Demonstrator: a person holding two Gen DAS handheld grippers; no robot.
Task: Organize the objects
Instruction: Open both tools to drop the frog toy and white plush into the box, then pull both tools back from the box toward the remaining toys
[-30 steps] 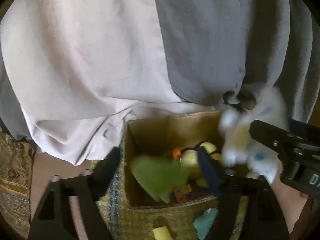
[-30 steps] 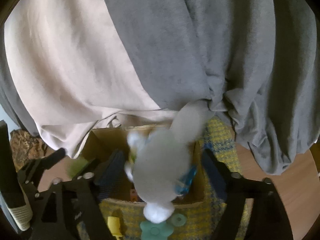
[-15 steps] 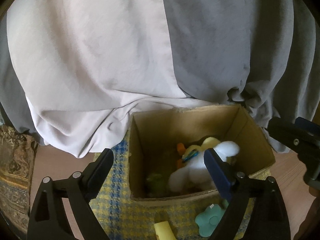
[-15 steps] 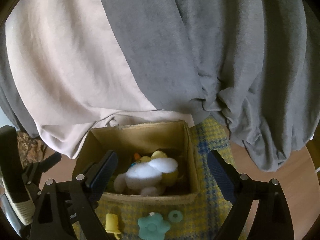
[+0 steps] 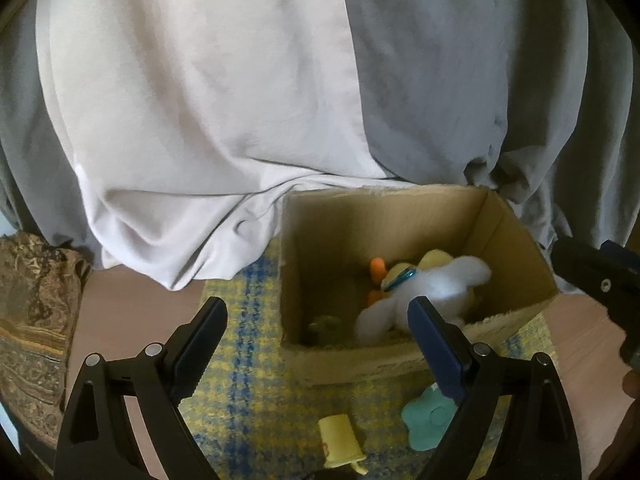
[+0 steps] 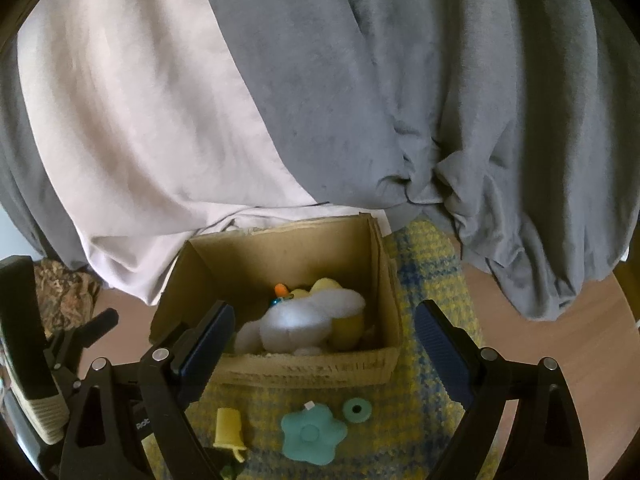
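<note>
While both pairs of tongs hang above the near edge of a yellow-and-blue checked rug (image 6: 432, 276) spread on a wooden floor (image 6: 560, 320), neither has hold of anything: the left tongs (image 5: 316, 344) stand wide apart with nothing between their blue pads, and the right tongs (image 6: 324, 340) are spread just as wide and bare. An open cardboard box (image 6: 384, 288) sits on the rug toward its far edge, its back wall close against the draped bedding, a pale sheet (image 5: 200, 120) on the left and a grey blanket (image 6: 440, 100) on the right, both hanging down to the floor. Inside the box lies a white plush toy (image 6: 308, 320), sprawled on its side against the right half of the box, with a small blue-green band (image 5: 400, 278) near its head. It rests on and against a yellow plush toy (image 6: 348, 328), whose orange part (image 5: 377, 268) shows behind it; something green (image 5: 324, 324) sits low in the near left corner of the box, too dim to name. In front of the box, on the near edge of the rug, lie three loose pieces: a yellow cup-shaped toy (image 6: 229, 428) on the left, a teal flower-shaped toy (image 6: 312, 434) in the middle, and a small teal ring (image 6: 357, 410) just beside the flower on its right. A patterned brown cloth (image 5: 36, 312) lies at the far left of the floor.
</note>
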